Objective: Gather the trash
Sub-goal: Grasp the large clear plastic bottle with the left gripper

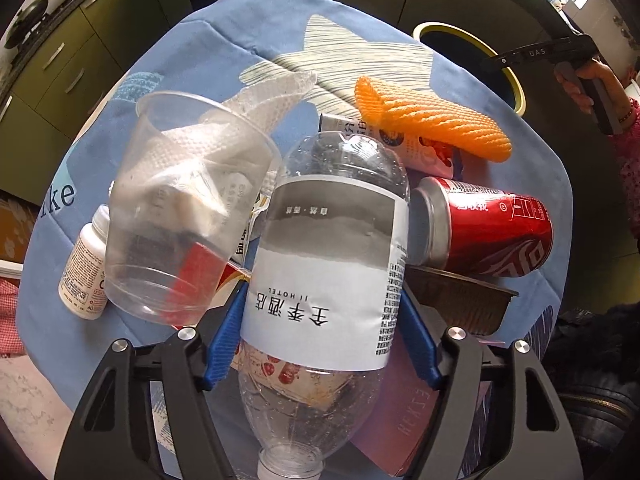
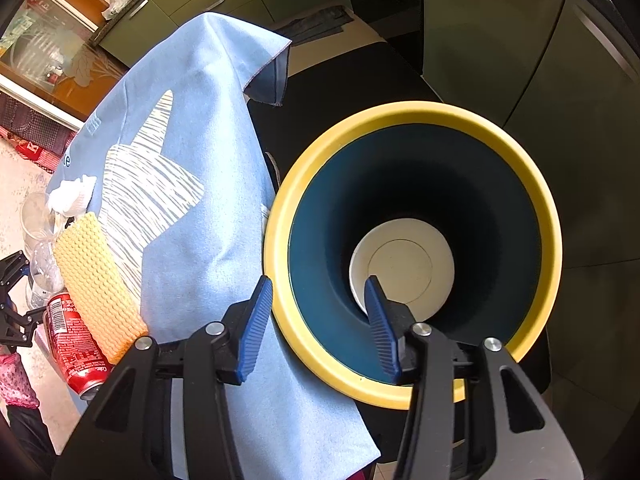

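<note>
My left gripper (image 1: 322, 316) is shut on a clear plastic water bottle (image 1: 324, 280) with a grey and white label, cap end toward the camera, above a pile of trash on the blue cloth (image 1: 200, 52). Around it lie a clear plastic cup (image 1: 180, 216), a red soda can (image 1: 488, 228), an orange foam net (image 1: 432, 116) and a white pill bottle (image 1: 84, 264). My right gripper (image 2: 320, 304) is open and empty over the near rim of the yellow-rimmed bin (image 2: 552, 240), one finger inside the bin. A white disc (image 2: 404, 268) lies at the bin's bottom.
A brown foil tray (image 1: 460, 300), a pink booklet (image 1: 404, 412) and a white foam net (image 1: 256, 112) also lie in the pile. The bin (image 1: 516, 84) stands beyond the table's far right edge. Green kitchen cabinets (image 2: 520, 40) are behind it.
</note>
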Motion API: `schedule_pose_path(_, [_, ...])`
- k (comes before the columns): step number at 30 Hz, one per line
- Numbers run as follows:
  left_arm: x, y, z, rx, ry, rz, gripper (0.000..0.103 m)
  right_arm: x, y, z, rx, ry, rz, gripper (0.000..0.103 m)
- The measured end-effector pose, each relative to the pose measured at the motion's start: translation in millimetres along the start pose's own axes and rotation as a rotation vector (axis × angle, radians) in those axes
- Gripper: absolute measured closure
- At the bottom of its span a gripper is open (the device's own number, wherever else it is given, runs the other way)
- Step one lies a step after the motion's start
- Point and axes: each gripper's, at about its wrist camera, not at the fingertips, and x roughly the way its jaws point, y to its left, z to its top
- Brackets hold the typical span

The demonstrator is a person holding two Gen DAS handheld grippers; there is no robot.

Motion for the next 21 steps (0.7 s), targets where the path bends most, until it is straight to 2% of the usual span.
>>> schedule_pose_path(6, [-9, 0, -2, 0.002, -0.033, 0.034, 0.036, 0, -1, -3, 0.002, -0.011, 0.012, 0.057])
schedule_pose_path(21, [-64, 2, -9, -0.026, -0.118, 0.114, 0.037, -6, -11, -21, 0.018, -0.036, 0.057, 0.057])
